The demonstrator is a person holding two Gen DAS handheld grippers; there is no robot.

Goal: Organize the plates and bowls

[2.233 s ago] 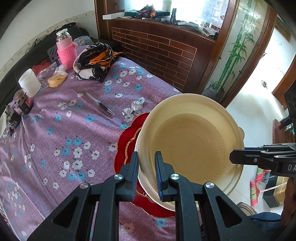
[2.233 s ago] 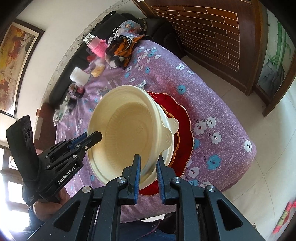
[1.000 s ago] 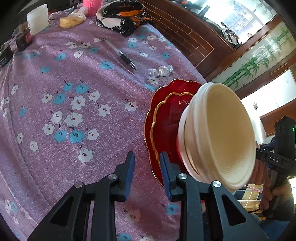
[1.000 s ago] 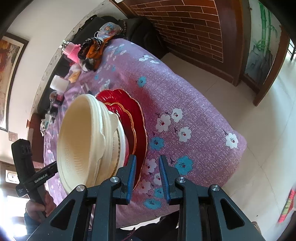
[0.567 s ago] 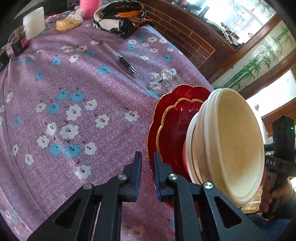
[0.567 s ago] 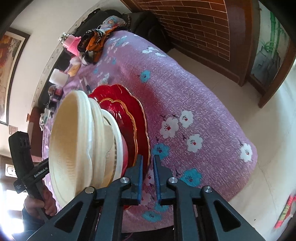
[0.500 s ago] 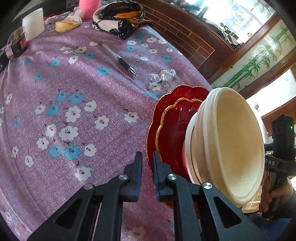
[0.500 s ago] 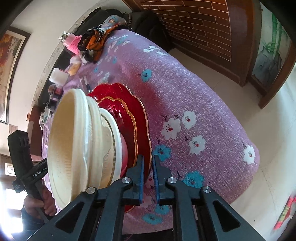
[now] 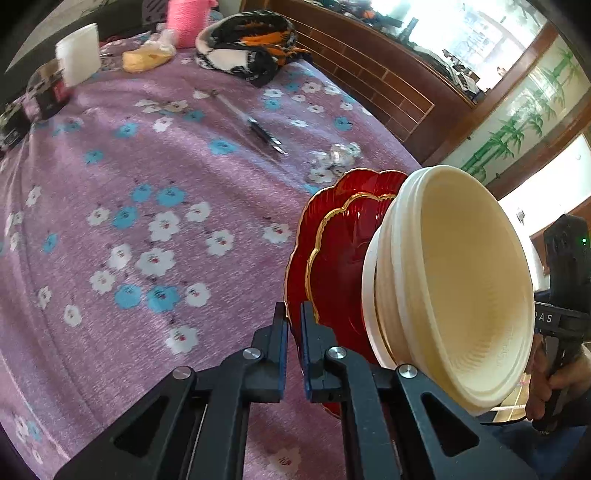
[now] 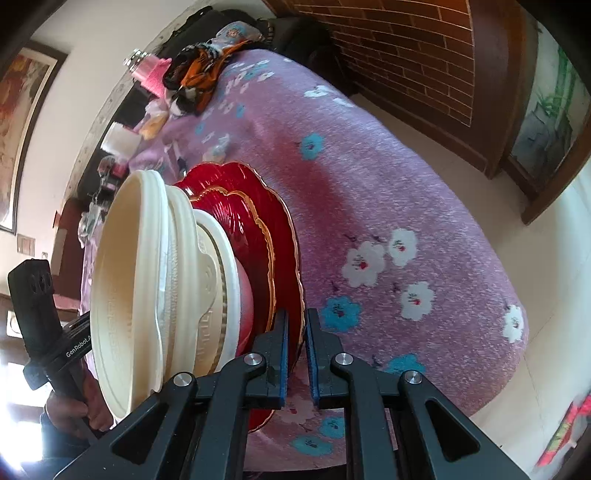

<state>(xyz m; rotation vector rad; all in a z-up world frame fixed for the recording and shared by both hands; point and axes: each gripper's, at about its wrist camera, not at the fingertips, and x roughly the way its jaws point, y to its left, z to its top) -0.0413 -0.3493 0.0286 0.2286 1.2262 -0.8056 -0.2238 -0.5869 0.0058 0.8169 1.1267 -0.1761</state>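
A stack sits near the edge of the purple flowered table: a large red scalloped plate (image 9: 301, 236) at the bottom, a smaller red gold-rimmed plate (image 9: 340, 258) on it, then cream bowls (image 9: 461, 288) nested on top. My left gripper (image 9: 294, 325) is shut on the rim of the large red plate. My right gripper (image 10: 296, 332) is shut on the opposite rim of the same plate (image 10: 284, 221). The smaller red plate (image 10: 258, 236) and the cream bowls (image 10: 147, 280) also show in the right wrist view.
On the purple flowered cloth (image 9: 147, 184) lie a pen (image 9: 255, 127), a crumpled wrapper (image 9: 340, 153), a white cup (image 9: 77, 53), a pink bottle (image 9: 186, 22) and a black-orange cloth (image 9: 247, 44). A brick-panelled counter (image 9: 369, 70) stands behind. The floor (image 10: 546, 332) drops beyond the table edge.
Both grippers left the cream bowl's rim, dropped to the large red plate's rim and closed on it. The views are now side-on to the stack.
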